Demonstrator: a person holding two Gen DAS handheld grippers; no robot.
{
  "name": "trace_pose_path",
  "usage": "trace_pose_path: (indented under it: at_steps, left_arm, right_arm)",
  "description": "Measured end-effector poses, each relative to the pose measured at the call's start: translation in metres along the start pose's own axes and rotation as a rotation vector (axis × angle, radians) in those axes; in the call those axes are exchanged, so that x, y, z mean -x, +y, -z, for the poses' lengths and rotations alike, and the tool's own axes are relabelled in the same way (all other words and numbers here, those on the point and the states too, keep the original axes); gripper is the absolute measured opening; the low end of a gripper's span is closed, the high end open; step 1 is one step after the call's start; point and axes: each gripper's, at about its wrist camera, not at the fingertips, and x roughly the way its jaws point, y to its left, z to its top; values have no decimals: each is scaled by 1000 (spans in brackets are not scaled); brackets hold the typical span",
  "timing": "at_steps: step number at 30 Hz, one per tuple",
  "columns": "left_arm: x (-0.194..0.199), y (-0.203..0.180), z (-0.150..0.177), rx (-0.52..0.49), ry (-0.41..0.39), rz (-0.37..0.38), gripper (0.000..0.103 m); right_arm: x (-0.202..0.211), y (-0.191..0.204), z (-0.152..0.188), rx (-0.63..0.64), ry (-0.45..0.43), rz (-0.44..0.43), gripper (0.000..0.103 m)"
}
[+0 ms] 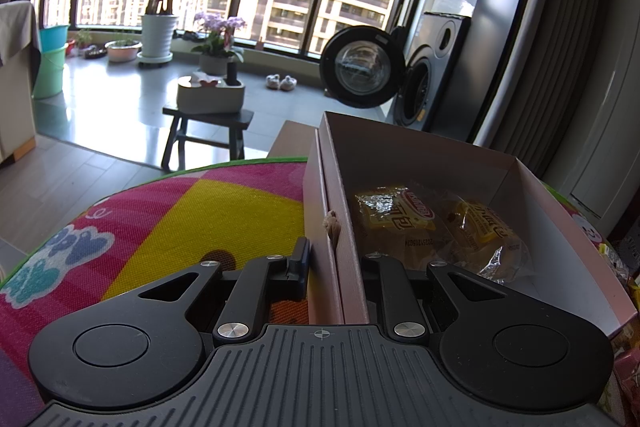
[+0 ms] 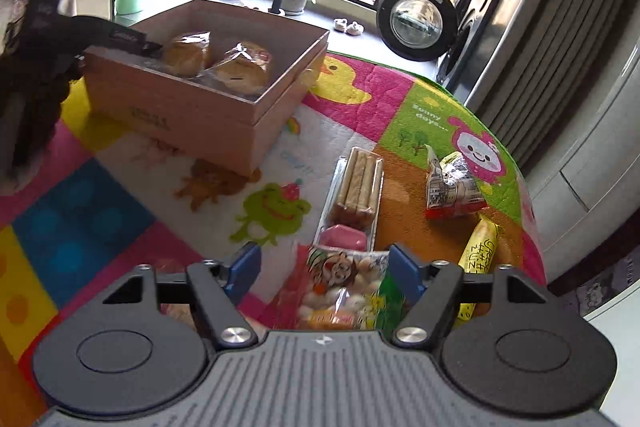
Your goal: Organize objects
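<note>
A pink cardboard box (image 1: 340, 195) stands open on the colourful mat, with two wrapped buns (image 1: 394, 219) (image 1: 484, 235) inside. My left gripper (image 1: 334, 267) straddles the box's left wall, one blue pad outside and the other finger hidden inside, shut on that wall. From the right wrist view the box (image 2: 208, 115) sits at the upper left, and the left gripper (image 2: 152, 47) clamps its far rim. My right gripper (image 2: 325, 267) is open, low over a cartoon-printed snack bag (image 2: 344, 291) that lies between its fingers.
A clear tray of biscuit sticks (image 2: 358, 187), a red-ended wrapped snack (image 2: 452, 187) and a yellow packet (image 2: 478, 247) lie right of the box. The round table's edge (image 2: 516, 163) curves close by. A dark sleeve (image 2: 36, 75) is at the left. A stool (image 1: 208, 123) and washer (image 1: 420, 87) stand beyond.
</note>
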Motion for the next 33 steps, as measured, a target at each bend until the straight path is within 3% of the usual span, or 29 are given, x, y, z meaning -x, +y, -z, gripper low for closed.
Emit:
trace_pose_path:
  at_steps: [4,9,15,20,24,26,28,33]
  left_arm:
    - [0,0,0,0,0,0,18]
    - [0,0,0,0,0,0,18]
    - [0,1,0,0,0,0,18]
    - [0,0,0,0,0,0,18]
    - [0,0,1,0,0,0,18]
    - [0,0,0,0,0,0,18]
    - [0,0,1,0,0,0,18]
    - [0,0,1,0,0,0,18]
  right_arm:
    - [20,6,20,39,-15,92,77]
    - [33,-10,37,-31,36,152,78]
    - [47,-16,45,-165,8,-55,85]
    - [26,2,48,-266,99,-194,87]
    - [43,21,45,-272,55,-350,89]
    - [48,30,40,-237,32,-349,90]
    - [45,37,38,-205,27,-300,97]
    - [22,37,44,-259,84,-233,103]
